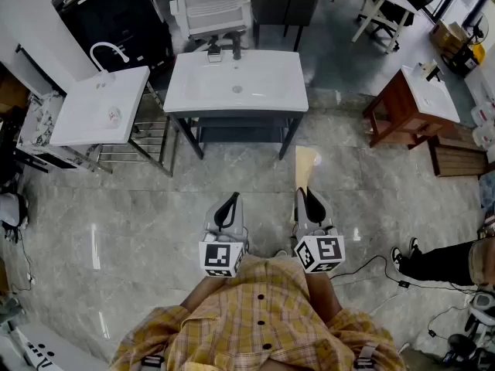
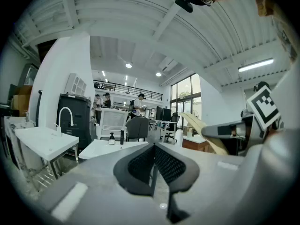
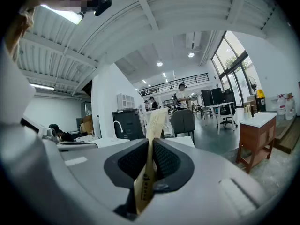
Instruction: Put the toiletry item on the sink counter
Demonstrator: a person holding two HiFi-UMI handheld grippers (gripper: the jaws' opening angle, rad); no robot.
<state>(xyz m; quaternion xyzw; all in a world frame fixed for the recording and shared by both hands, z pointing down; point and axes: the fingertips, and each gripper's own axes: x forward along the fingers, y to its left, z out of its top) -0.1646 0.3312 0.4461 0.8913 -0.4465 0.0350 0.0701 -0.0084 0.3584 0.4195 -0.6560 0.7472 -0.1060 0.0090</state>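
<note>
My right gripper (image 1: 308, 198) (image 3: 150, 161) is shut on a flat, pale yellow toiletry packet (image 1: 305, 170) (image 3: 151, 144) that sticks out forward from between the jaws. It also shows as a tan strip in the left gripper view, the toiletry packet (image 2: 204, 130) at right. My left gripper (image 1: 227, 205) (image 2: 153, 168) is shut with nothing in it. Both are held close to my body, over the floor. Ahead stands the white sink counter (image 1: 236, 83) (image 2: 110, 147) with a basin and a dark faucet (image 1: 236, 51).
A second white sink (image 1: 100, 107) with a curved faucet stands at the left, a wooden vanity (image 1: 410, 107) at the right. Behind the counter are a white chair (image 1: 213, 5) and a grey chair (image 1: 282, 5). Cables (image 1: 387, 273) and a person's foot (image 1: 402, 257) lie on the floor at right.
</note>
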